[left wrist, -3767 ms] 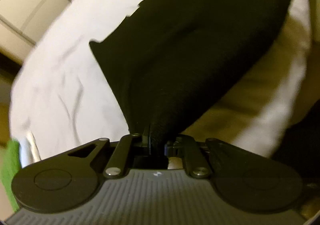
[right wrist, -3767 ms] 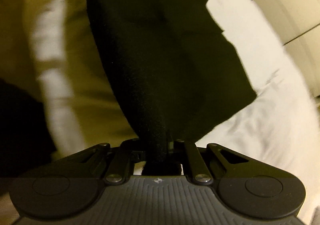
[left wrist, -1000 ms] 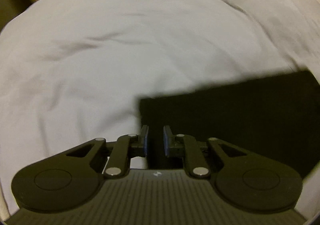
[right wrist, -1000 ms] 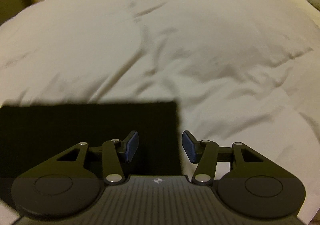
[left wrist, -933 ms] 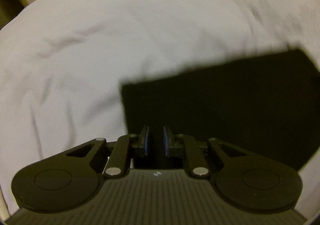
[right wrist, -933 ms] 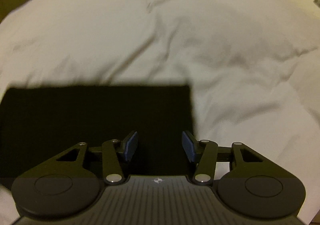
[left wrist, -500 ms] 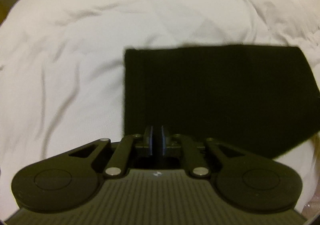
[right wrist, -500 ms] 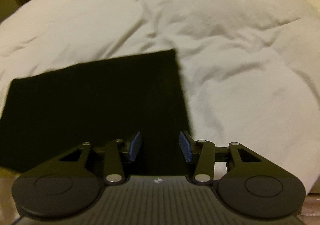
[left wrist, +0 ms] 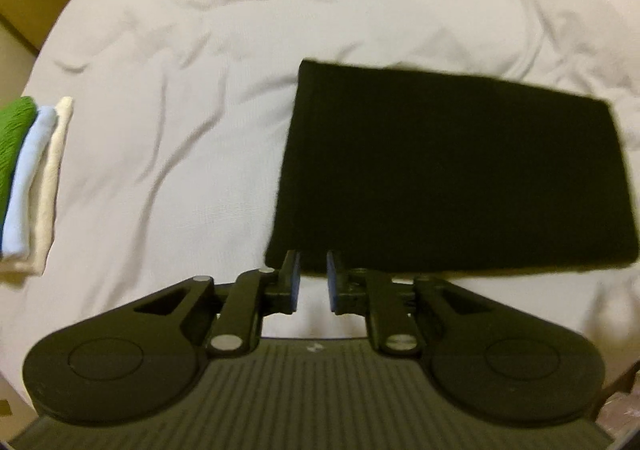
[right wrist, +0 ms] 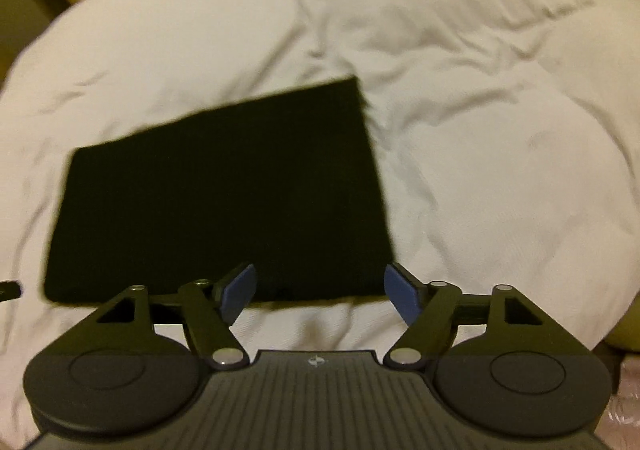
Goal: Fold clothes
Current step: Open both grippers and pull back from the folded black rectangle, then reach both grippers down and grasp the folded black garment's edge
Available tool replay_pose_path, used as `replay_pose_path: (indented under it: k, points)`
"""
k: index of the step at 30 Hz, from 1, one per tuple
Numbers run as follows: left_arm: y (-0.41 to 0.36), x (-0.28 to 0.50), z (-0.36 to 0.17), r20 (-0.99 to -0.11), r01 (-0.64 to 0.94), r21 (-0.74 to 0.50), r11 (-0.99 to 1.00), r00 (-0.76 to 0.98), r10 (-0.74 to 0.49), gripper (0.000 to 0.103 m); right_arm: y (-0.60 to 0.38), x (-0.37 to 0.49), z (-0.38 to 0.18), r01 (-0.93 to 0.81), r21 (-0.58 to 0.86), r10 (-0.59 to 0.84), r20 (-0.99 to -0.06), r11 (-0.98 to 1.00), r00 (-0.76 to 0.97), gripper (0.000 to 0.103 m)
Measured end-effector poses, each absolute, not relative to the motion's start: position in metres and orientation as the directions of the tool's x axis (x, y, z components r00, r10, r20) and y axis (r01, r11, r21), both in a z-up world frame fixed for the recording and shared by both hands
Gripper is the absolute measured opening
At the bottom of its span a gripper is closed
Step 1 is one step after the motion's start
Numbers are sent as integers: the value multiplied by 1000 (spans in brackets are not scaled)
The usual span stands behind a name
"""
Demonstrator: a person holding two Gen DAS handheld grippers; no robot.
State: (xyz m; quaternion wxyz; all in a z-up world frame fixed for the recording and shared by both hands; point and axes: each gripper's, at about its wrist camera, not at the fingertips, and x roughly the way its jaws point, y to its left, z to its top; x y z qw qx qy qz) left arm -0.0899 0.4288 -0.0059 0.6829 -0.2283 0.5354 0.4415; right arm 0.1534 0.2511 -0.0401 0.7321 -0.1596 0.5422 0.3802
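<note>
Two grippers above the bed cover [left wrist: 200, 129], both opening w/ nothing between the jaws. Left gripper [left wrist: 313, 282]: narrow gap, black folded cloth [left wrist: 460, 177] just beyond, centre-right of frame. Right gripper [right wrist: 320, 294]: jaws wide apart, cloth [right wrist: 224, 201] beyond, centre-left.

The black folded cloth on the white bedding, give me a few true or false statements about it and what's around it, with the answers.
1. The black folded cloth lies flat on the white bedding. True.
2. The left gripper is clamped on the cloth. False: nothing sits between its fingers, and they are opening.
3. The right gripper has its fingers spread apart with no cloth pinched. True; they are opening.
4. A stack of folded green, light blue and white clothes sits on top of the black cloth. False: it sits apart, at the left edge of the left wrist view.
5. The black cloth is crumpled into a ball. False: it is a neat rectangle.
</note>
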Motion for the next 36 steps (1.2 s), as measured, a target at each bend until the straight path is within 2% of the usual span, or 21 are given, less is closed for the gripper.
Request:
replay_pose_path:
  k: [3, 6, 10, 16, 26, 36]
  points:
    - [401, -88, 22, -923, -852, 172, 495, 36, 382, 20, 241, 145, -16, -747, 210, 421, -901, 630, 101, 86]
    - [374, -89, 49, -914, -862, 165, 479, 49, 403, 21, 227, 137, 8, -764, 220, 437, -895, 606, 89, 88]
    - [340, -94, 87, -891, -872, 153, 464, 80, 446, 27, 202, 129, 41, -779, 247, 483, -872, 576, 80, 89]
    - [293, -100, 126, -852, -877, 134, 461, 136, 506, 31, 170, 117, 72, -786, 269, 519, -851, 557, 76, 89]
    - [248, -114, 156, -815, -868, 86, 489, 221, 536, 31, 147, 95, 102, -827, 258, 568, -818, 500, 87, 90]
    - [286, -144, 158, -795, -843, 41, 536, 298, 528, 31, 161, 89, 111, -792, 290, 601, -790, 538, 119, 90]
